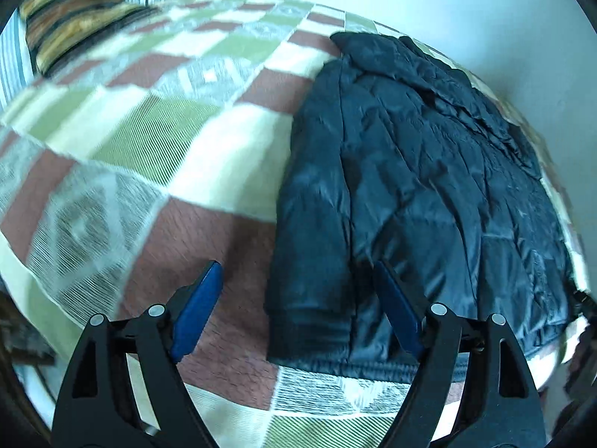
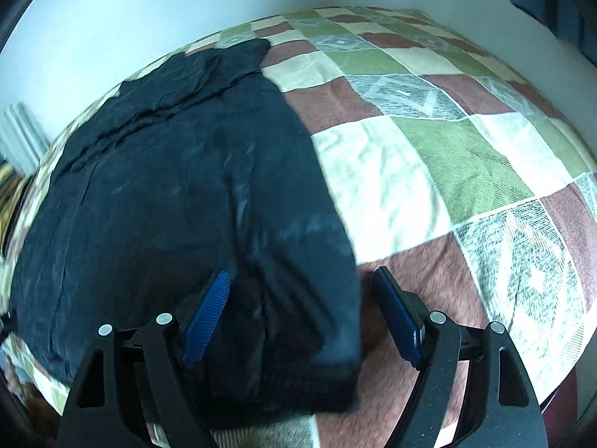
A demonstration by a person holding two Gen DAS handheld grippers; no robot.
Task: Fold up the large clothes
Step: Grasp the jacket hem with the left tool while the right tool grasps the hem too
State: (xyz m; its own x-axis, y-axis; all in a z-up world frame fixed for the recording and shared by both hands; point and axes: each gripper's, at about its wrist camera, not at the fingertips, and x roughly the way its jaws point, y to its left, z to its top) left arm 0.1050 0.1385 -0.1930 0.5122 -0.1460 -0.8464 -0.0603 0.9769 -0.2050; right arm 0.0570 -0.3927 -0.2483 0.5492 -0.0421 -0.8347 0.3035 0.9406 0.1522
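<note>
A bed (image 1: 156, 142) carries everything here, covered by a checked bedspread (image 2: 429, 149) in squares of green, cream, reddish brown and a pale grey woven pattern. A dark padded jacket (image 1: 418, 194) lies flat on the bedspread, near the edge along the white wall, with one sleeve laid lengthwise along its side. A striped pillow (image 1: 74, 11) sits at the far corner of the bed, well apart from the jacket.
</note>
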